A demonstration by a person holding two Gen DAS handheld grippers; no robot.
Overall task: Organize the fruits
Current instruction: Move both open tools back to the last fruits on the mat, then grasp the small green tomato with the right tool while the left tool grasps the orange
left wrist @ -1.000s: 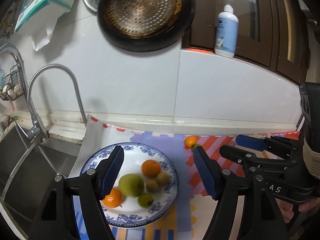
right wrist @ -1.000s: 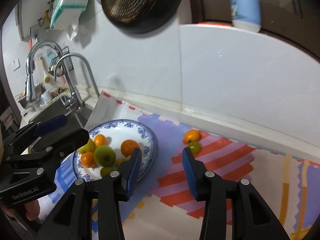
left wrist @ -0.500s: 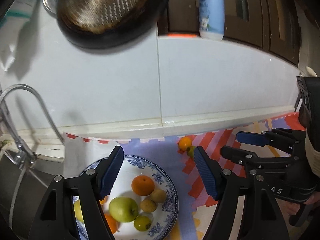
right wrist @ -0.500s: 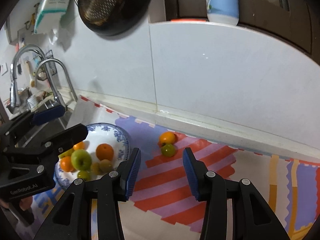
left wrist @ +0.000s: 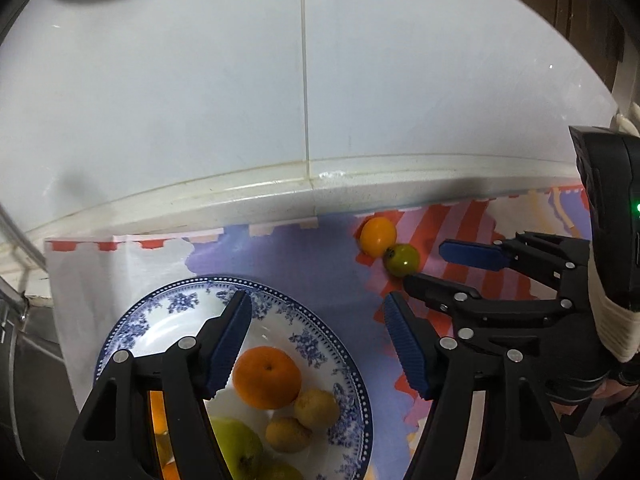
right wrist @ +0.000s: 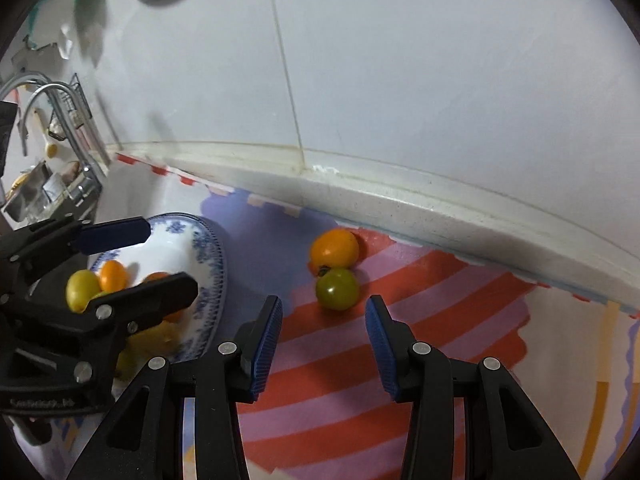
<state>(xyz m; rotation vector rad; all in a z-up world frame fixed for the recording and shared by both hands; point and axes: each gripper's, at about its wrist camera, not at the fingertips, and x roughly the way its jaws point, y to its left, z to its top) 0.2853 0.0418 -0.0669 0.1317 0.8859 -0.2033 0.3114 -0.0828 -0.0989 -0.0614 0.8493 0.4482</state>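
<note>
An orange tomato (right wrist: 334,249) and a green tomato (right wrist: 337,288) lie touching on the striped mat, close to the wall ledge; both also show in the left wrist view, orange (left wrist: 377,236) and green (left wrist: 402,259). My right gripper (right wrist: 323,316) is open and empty, just short of the green tomato; it shows in the left wrist view (left wrist: 434,267) too. A blue-patterned plate (left wrist: 320,344) holds an orange (left wrist: 267,376), a green apple (left wrist: 236,448) and several small fruits. My left gripper (left wrist: 316,324) is open and empty above the plate's right rim.
The white tiled wall and its ledge (right wrist: 400,196) stand right behind the two tomatoes. A sink with taps (right wrist: 52,96) lies left of the plate. The colourful mat (right wrist: 460,320) extends to the right.
Both grippers have moved forward and lower toward the mat. The right gripper has closed in on the two tomatoes. The jaws stay open.
</note>
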